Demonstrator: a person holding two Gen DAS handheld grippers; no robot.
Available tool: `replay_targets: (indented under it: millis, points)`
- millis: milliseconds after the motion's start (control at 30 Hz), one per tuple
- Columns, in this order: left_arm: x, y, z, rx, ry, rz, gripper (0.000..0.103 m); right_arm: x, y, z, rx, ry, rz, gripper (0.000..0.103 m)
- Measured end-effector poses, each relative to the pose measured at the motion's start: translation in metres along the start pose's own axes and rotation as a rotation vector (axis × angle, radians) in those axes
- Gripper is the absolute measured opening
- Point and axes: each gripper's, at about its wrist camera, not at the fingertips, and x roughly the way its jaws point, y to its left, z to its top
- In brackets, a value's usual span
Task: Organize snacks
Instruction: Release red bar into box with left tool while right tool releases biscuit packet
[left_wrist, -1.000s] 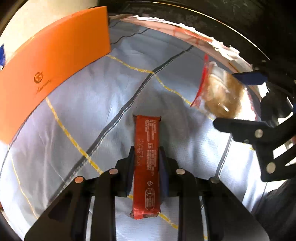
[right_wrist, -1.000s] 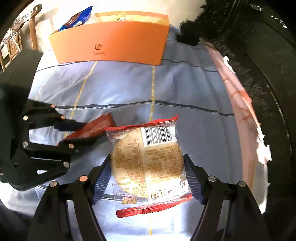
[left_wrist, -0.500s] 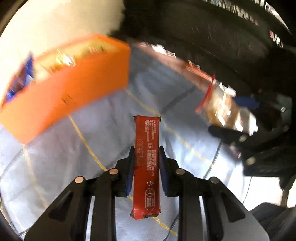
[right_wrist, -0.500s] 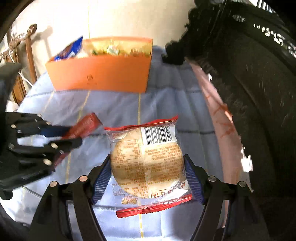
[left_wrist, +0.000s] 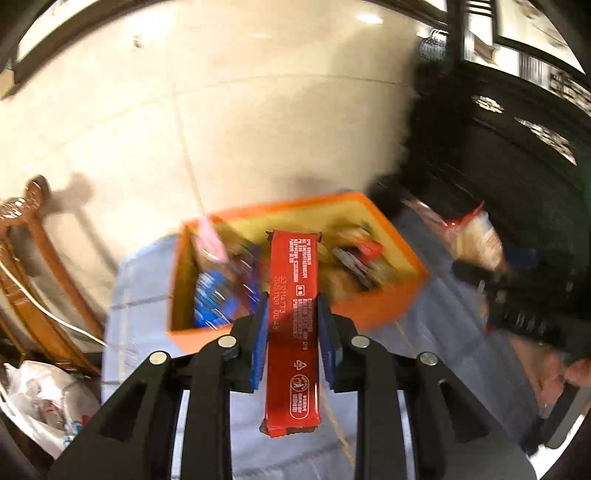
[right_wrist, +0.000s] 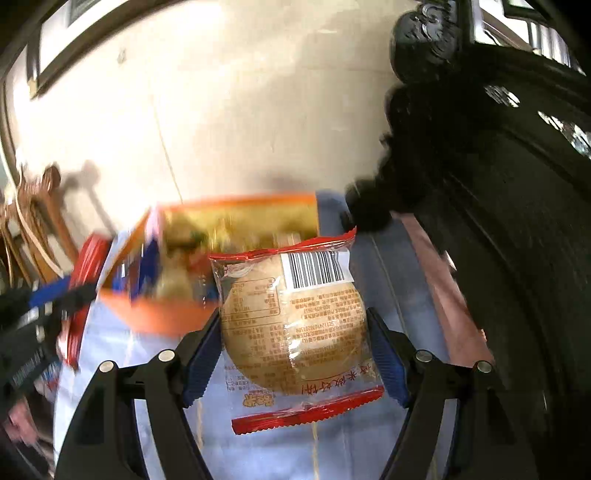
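left claw (left_wrist: 293, 332) pinching red snack bar (left_wrist: 293, 295), right claw (right_wrist: 295, 354) pinching round cake packet (right_wrist: 291, 325), orange box (left_wrist: 384, 306) beyond

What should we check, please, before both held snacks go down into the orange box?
1. Left gripper shut on the red bar: ok.
2. Right gripper shut on the round cake packet: ok.
3. Orange box open at the top: ok.
4. Free room among the snacks already inside: cannot tell, blurred.
5. Bar directly over the box opening: cannot tell; it only overlaps the box in the left wrist view.
6. The two grippers apart from each other: ok.
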Motion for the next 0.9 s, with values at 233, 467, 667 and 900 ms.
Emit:
replay_targets:
  millis: [233, 467, 667, 900]
  points:
    - [0.026, 0.023, 0.03, -0.011, -0.008, 0.121, 0.023, 0.057, 0.013, 0.07, 0.012, 0.017, 0.001, 0.075]
    - [0.052, 0.027, 0.04, -0.039, 0.0, 0.13, 0.023, 0.088, 0.025, 0.086, -0.021, 0.036, -0.004, 0.075]
    - [0.06, 0.031, 0.046, -0.133, -0.08, 0.142, 0.099, 0.108, 0.033, 0.098, -0.058, 0.043, -0.034, 0.099]
    - [0.063, 0.02, 0.046, -0.112, -0.1, 0.162, 0.099, 0.088, 0.031, 0.092, -0.057, 0.045, -0.08, 0.099]
